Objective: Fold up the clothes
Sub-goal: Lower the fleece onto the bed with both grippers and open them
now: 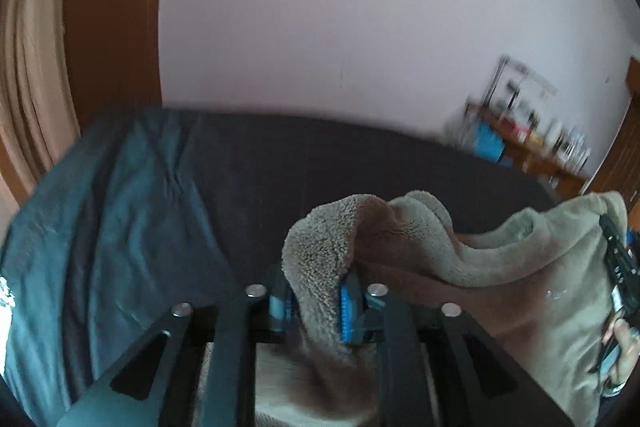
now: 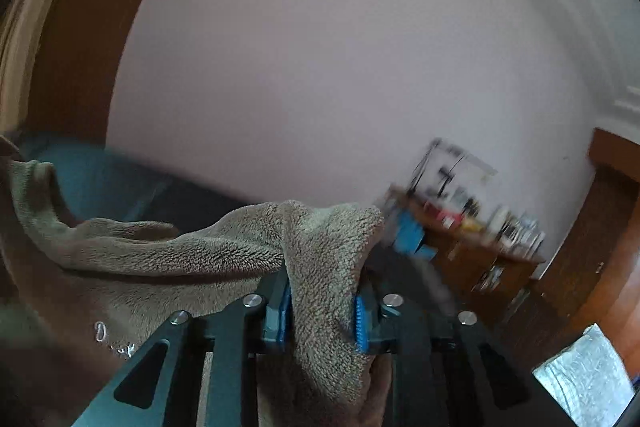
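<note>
Pinched in both grippers, left gripper (image 1: pixel 316 303) and right gripper (image 2: pixel 322 319), each clamping a bunched edge of the beige fleece garment (image 1: pixel 420 239), sagging between, lifted over the dark bed (image 1: pixel 280 163) at 12 o'clock; best kept taut, level, edges matched

The things on the wooden shelf (image 2: pixel 472 227) by the wall are smeared by blur and cannot be told apart. The fleece garment (image 2: pixel 328 267) hides the inner faces of the right hand-held gripper (image 2: pixel 322 315) pads and runs off the frame's lower edge, its shape unreadable.
</note>
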Demonstrator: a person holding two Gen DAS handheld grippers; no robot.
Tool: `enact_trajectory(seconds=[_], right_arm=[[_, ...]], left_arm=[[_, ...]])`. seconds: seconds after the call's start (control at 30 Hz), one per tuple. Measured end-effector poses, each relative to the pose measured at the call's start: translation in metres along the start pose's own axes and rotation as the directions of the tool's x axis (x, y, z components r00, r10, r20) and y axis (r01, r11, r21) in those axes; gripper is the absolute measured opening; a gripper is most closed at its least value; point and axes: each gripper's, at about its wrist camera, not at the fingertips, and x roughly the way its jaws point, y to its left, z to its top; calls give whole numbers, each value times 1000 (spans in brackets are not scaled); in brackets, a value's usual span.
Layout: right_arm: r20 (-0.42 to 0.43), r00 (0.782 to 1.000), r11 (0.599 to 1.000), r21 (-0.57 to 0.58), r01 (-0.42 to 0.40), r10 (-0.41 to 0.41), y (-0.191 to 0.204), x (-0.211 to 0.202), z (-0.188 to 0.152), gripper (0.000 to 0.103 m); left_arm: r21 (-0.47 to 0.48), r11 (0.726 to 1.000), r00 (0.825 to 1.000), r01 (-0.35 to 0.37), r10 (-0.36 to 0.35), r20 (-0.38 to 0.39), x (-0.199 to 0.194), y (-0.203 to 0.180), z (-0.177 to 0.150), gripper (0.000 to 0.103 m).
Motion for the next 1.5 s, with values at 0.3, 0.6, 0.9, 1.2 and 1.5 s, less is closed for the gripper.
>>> enact_trajectory(seconds=[0.3,0.6,0.9,1.2,1.5], right_arm=[[-205,974,991,116,-69,92,-6,52,-47,81],[-207,931,948,172,-267,299,-10,41,-27,81],[-247,803,837,240,-491,542,23,52,38,81],[-513,686,850,208,-484,516,68,113,-6,81],[-523,713,875,155,-459,467,67,125,-9,83]], left_arm=[[-105,993,989,-57,42,-140,53,28,-20,63],[-63,995,984,-76,64,-168,43,22,0,69],[-35,998,996,-50,48,-77,11,13,42,77],[126,989,966,-81,109,-235,67,-14,43,78],[135,982,944,-133,167,-286,105,-12,43,86]])
